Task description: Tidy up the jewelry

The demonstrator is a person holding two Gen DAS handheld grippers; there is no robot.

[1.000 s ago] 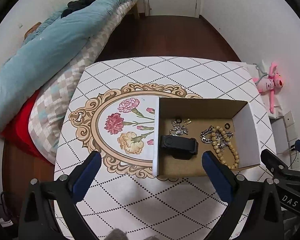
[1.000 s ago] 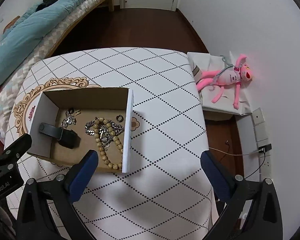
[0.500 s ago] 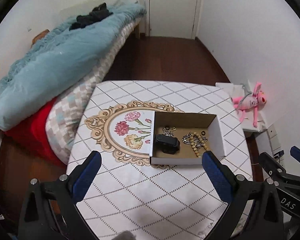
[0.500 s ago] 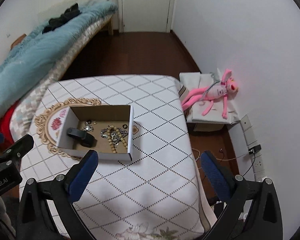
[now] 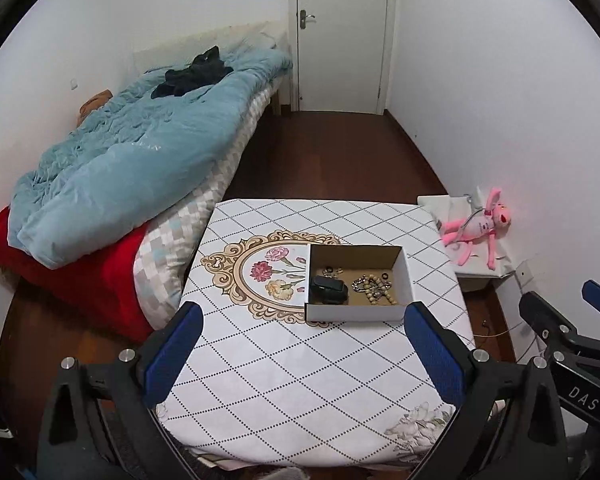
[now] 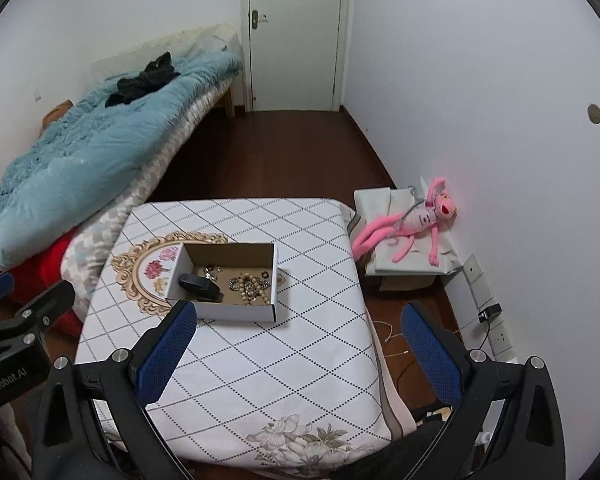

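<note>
Here the open cardboard box [image 5: 358, 312] stands on the table [image 5: 300, 380], holding a black watch [image 5: 329, 289], a beaded bracelet [image 5: 374, 286] and small rings. Left gripper [image 5: 303, 352] and right gripper [image 6: 298, 350] both hold their jaws wide, empty.

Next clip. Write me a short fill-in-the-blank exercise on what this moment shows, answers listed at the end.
1. The jewelry lies inside an open cardboard ____ on the table.
2. Both the left tongs and the right tongs are ____.
3. The bead bracelet lies to the ____ of the black watch in the left wrist view.

Answers: box; open; right
</note>
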